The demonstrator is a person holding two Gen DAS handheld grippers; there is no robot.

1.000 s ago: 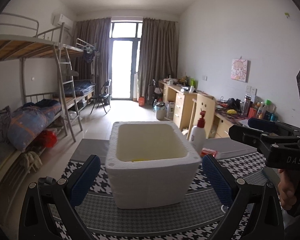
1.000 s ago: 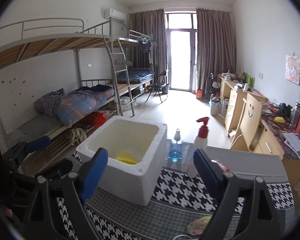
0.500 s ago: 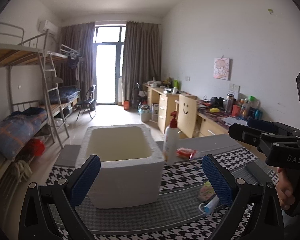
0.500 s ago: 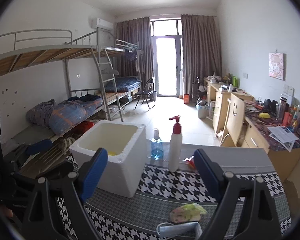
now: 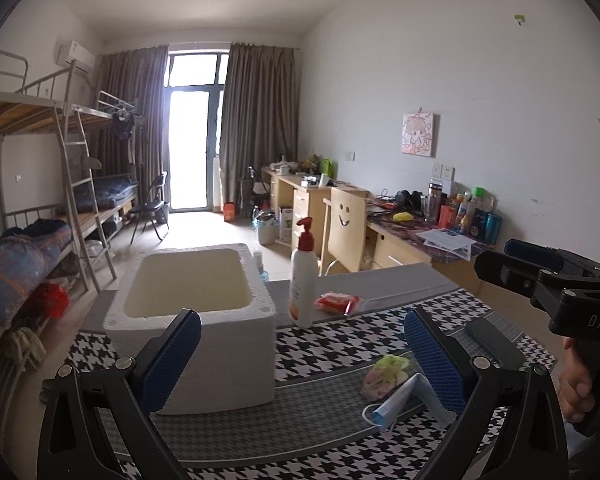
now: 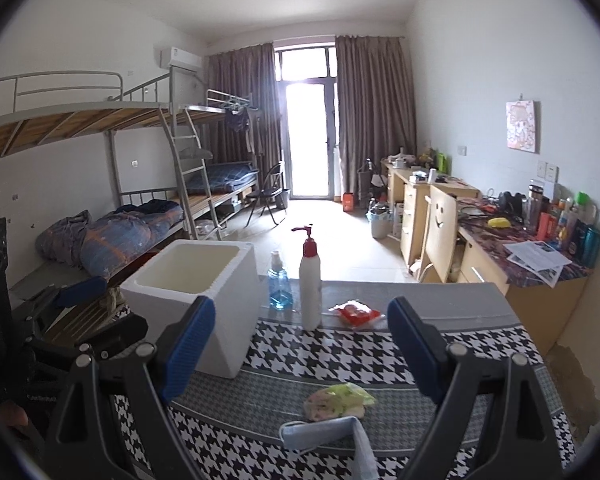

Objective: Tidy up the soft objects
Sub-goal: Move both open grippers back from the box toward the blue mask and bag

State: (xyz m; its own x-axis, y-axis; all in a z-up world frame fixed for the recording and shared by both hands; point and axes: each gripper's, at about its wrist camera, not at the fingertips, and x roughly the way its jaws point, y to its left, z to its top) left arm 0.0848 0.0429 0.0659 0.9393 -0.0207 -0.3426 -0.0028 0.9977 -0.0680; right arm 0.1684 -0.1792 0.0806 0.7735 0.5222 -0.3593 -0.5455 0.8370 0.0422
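On the houndstooth table (image 6: 340,350), both hand-held grippers gape empty near the foam box (image 6: 204,280).

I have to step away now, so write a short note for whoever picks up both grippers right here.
Left gripper: open, empty.
Right gripper: open, empty, aimed over the soft things.
On the mat: face mask, floral pouch, red packet.
Foam box stands to their left; its contents cannot be seen.
Done: nothing visibly.
Left: probably mask, pouch and packet into the box.
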